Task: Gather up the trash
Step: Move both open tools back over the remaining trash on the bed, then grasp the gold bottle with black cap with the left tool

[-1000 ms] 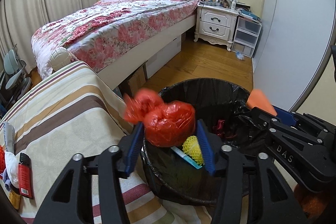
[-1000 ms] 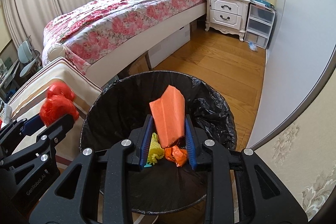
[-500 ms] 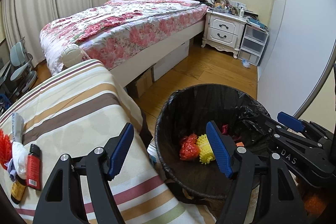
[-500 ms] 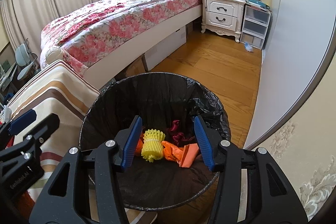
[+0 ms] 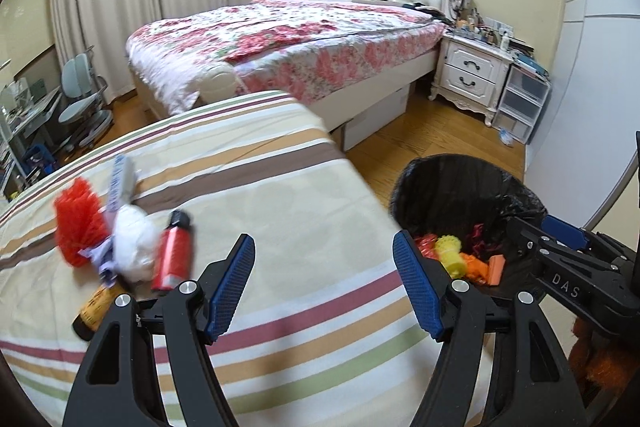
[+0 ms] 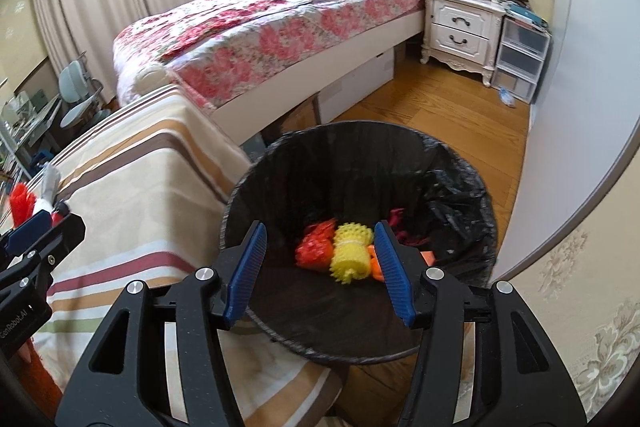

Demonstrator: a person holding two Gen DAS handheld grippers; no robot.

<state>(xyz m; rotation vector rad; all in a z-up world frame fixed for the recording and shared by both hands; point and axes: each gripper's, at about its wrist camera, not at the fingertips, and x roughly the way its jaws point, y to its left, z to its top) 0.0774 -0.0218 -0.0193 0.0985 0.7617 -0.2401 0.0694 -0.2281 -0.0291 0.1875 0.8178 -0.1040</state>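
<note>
Black liner covers the trash bin (image 5: pixel 460 183) at the right of the left wrist view, beside a striped bedspread (image 5: pixel 280 219). The left gripper (image 5: pixel 324 283) hangs over the spread, jaws spread wide with nothing between them. Near its left finger lie a red lighter (image 5: pixel 173 253), a white wad (image 5: pixel 134 245), a red mesh piece (image 5: pixel 78 221) and a small brown bottle (image 5: pixel 96 307).

From the right wrist, the right gripper (image 6: pixel 322 267) hovers above the bin (image 6: pixel 448 155), jaws opening and empty. At the bin's bottom sit a yellow foam net (image 6: pixel 351 253) and a red bag (image 6: pixel 316 247), touching.
</note>
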